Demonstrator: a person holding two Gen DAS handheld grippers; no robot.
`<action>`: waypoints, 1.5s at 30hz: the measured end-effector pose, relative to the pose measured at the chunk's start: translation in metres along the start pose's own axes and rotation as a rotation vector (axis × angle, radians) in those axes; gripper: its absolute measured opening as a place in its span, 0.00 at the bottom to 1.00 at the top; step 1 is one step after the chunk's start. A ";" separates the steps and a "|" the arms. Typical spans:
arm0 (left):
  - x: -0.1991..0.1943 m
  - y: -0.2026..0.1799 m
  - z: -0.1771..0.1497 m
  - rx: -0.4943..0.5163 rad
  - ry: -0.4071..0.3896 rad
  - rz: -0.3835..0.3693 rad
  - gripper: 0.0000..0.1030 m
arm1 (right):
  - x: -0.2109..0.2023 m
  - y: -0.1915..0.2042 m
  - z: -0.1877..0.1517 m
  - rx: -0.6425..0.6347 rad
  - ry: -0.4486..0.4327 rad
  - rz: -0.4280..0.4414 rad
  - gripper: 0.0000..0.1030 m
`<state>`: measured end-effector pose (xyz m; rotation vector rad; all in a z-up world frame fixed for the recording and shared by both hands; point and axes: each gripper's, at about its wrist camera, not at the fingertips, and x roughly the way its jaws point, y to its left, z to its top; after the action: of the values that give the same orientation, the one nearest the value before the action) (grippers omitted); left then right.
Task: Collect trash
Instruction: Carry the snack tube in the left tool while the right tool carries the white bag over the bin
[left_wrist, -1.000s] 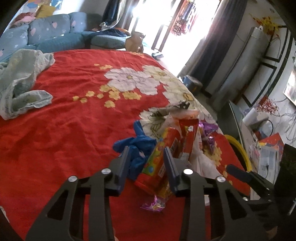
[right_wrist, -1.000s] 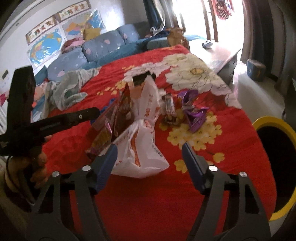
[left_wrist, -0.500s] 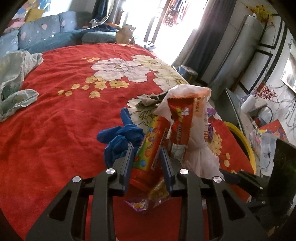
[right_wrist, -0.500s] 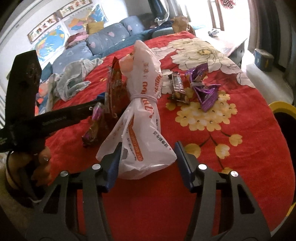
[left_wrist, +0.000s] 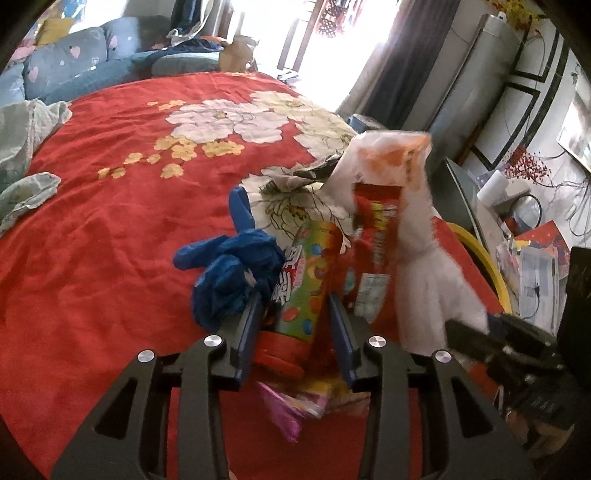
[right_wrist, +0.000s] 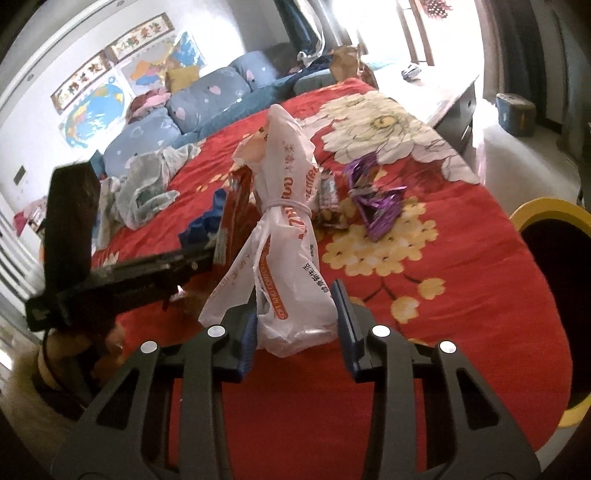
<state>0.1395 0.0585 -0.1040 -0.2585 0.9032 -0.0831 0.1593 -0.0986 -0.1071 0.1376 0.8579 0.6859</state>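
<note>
My left gripper (left_wrist: 293, 314) is shut on a red and green candy wrapper (left_wrist: 308, 280) and holds it up off the red bedspread (left_wrist: 110, 229). A crumpled blue glove (left_wrist: 231, 269) lies just left of it. My right gripper (right_wrist: 295, 314) is shut on a knotted white plastic bag (right_wrist: 284, 221) with orange print, standing upright; the bag also shows in the left wrist view (left_wrist: 421, 236). Purple foil wrappers (right_wrist: 376, 206) and a small snack wrapper (right_wrist: 327, 195) lie on the bedspread beyond the bag. The left gripper also shows in the right wrist view (right_wrist: 210, 254).
A yellow-rimmed bin (right_wrist: 554, 295) stands off the bed's right side, also in the left wrist view (left_wrist: 484, 266). A pale green cloth (left_wrist: 26, 166) lies at the far left. A blue sofa (right_wrist: 207, 96) stands behind the bed. A cluttered shelf (left_wrist: 535, 258) is at right.
Both grippers have closed: the left on the candy wrapper, the right on the white bag. Both items have risen off the bedspread and come closer to the cameras.
</note>
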 end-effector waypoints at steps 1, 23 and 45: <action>0.002 -0.001 -0.001 0.005 0.008 0.000 0.36 | -0.002 -0.001 0.001 0.003 -0.006 -0.001 0.29; -0.076 -0.021 0.014 0.006 -0.250 -0.048 0.32 | -0.041 -0.021 0.021 0.021 -0.135 -0.060 0.28; -0.101 -0.060 0.018 0.071 -0.299 -0.116 0.31 | -0.080 -0.038 0.031 0.022 -0.229 -0.088 0.28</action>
<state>0.0934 0.0225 -0.0003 -0.2491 0.5869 -0.1787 0.1643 -0.1723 -0.0487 0.1932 0.6483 0.5660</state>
